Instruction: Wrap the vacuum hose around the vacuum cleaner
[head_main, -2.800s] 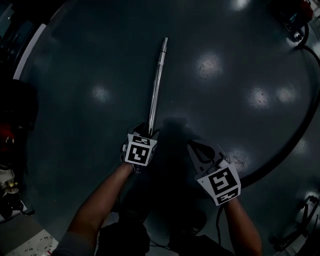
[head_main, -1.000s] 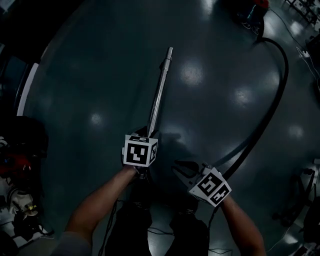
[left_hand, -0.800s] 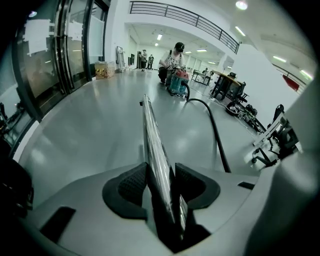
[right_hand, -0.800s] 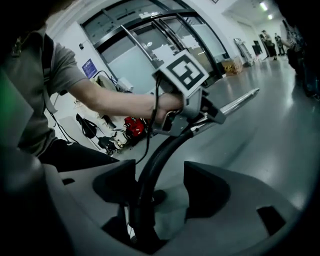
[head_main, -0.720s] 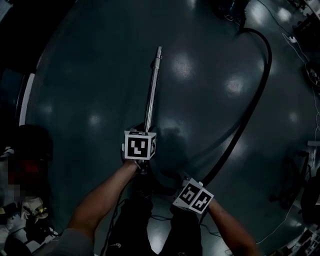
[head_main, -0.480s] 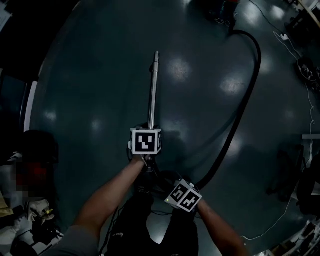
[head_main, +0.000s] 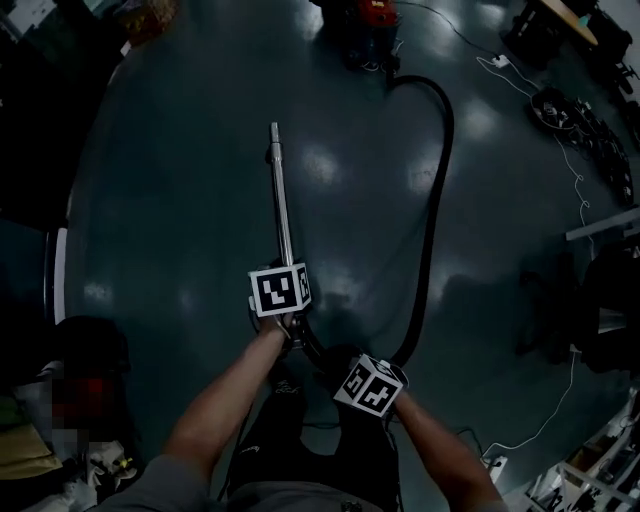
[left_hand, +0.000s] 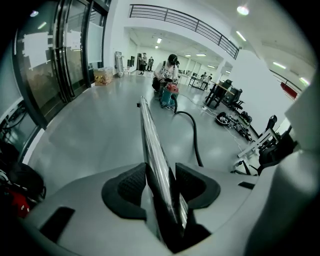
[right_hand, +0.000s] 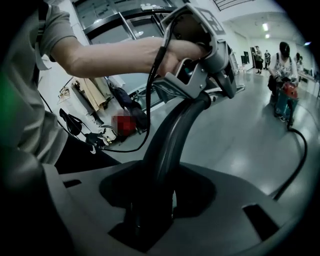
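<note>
Now, left gripper (head_main: 283, 262) clamps wand (head_main: 278, 190), right gripper (right_hand: 152, 195) jaws just closing on hose (head_main: 432, 230), open floor (head_main: 160, 200) around

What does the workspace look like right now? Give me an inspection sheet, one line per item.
Surface: dark glossy floor with lamp reflections.
Job's things: metal wand lifted off the floor; black hose arcs from the curved handle to the vacuum cleaner, not wrapped yet.
Clutter: piled gear at the floor's edge.
Grippers: left gripper shut on the wand; right gripper has just been closing, and its jaws are now on the curved handle.
Cables: the left gripper's black cable hangs from it.
Surroundings: glass wall; a person crouches behind the vacuum cleaner.
</note>
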